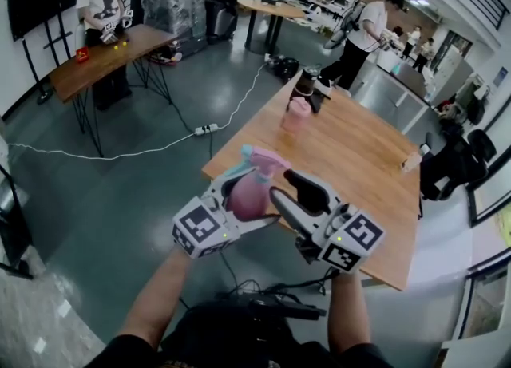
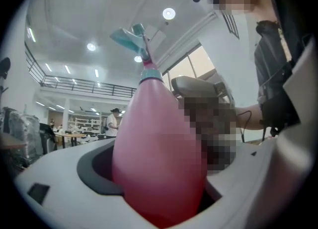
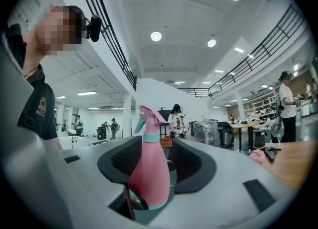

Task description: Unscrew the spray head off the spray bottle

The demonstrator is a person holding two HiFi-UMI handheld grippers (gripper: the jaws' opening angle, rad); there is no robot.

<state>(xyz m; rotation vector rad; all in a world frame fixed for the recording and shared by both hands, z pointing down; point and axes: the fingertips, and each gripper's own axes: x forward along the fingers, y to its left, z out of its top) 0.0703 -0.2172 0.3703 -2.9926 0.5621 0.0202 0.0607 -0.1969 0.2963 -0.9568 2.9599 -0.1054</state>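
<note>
Forearms: two, bare, reaching in from the bottom of the head view, one behind each tool.
Marker cubes: two, white with black square patterns, one per gripper.
Left gripper: fingers closed on the smooth, rounded pink body of the spray bottle.
Right gripper: just beside the bottle; its dark padded fingers stand wide apart on either side of it, with a gap on each side, gripping nothing.
Spray head: one, pink with a teal trigger and collar, seated on the bottle's neck.
Bottle position: upright, held aloft in front of the near edge of the surface.
Surface: one long wooden top, mostly bare; a pink container and a dark item stand near its far end.
Open room: broad grey floor to the left, crossed by one white cable with a power strip.
Background: a second wooden table stands well apart at far left, with a person beside it.
</note>
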